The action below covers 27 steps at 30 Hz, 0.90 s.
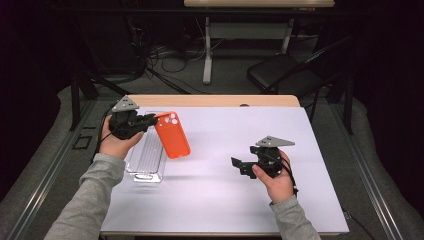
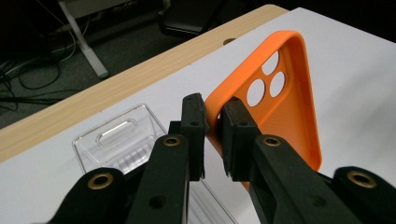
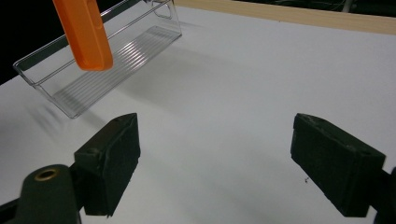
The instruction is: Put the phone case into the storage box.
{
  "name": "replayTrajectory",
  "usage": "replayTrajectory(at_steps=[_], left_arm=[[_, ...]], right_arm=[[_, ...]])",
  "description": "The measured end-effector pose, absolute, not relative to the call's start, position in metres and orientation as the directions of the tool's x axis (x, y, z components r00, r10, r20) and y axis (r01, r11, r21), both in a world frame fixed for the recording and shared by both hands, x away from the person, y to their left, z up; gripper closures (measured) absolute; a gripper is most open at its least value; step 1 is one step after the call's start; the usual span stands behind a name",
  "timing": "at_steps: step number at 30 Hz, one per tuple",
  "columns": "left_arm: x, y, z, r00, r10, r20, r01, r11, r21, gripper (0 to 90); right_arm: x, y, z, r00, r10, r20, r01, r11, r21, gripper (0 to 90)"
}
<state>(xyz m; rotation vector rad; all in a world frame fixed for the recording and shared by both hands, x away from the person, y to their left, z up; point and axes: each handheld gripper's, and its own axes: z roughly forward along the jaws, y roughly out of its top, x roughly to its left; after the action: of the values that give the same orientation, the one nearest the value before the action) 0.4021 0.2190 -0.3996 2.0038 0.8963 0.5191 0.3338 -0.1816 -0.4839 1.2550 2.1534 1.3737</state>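
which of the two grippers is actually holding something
The left gripper: its black jaws are pinched on the rim of the orange silicone phone case. The right gripper stands open with bare white table between its jaws.

I see my bench (image 1: 225,165) with a white top and a bare wooden strip along its far edge. A clear plastic tray (image 1: 146,159) lies directly on it, near the left edge.

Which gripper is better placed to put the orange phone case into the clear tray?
Left. The left gripper already grips the phone case beside the tray; the right gripper is open, farther away.
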Motion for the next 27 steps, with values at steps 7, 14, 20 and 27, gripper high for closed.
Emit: replayTrajectory(at_steps=[7,14,20,27], left_arm=[[0.412,0.217,-0.394,0.665,0.743,0.074,0.37,-0.413,0.832,81.1],[0.421,0.217,-0.388,0.669,0.733,0.124,0.35,-0.458,0.817,81.1],[0.428,0.219,-0.383,0.654,0.736,0.176,0.334,-0.49,0.805,81.1],[0.434,0.222,-0.378,0.639,0.738,0.217,0.306,-0.503,0.808,81.1]], right_arm=[[0.334,-0.183,-0.484,-0.572,0.795,0.202,0.518,0.159,0.84,15.8],[0.335,-0.183,-0.485,-0.572,0.795,0.2,0.517,0.161,0.84,15.8],[0.335,-0.184,-0.486,-0.57,0.797,0.2,0.52,0.161,0.839,15.8],[0.335,-0.184,-0.486,-0.57,0.798,0.196,0.519,0.164,0.839,15.8]])
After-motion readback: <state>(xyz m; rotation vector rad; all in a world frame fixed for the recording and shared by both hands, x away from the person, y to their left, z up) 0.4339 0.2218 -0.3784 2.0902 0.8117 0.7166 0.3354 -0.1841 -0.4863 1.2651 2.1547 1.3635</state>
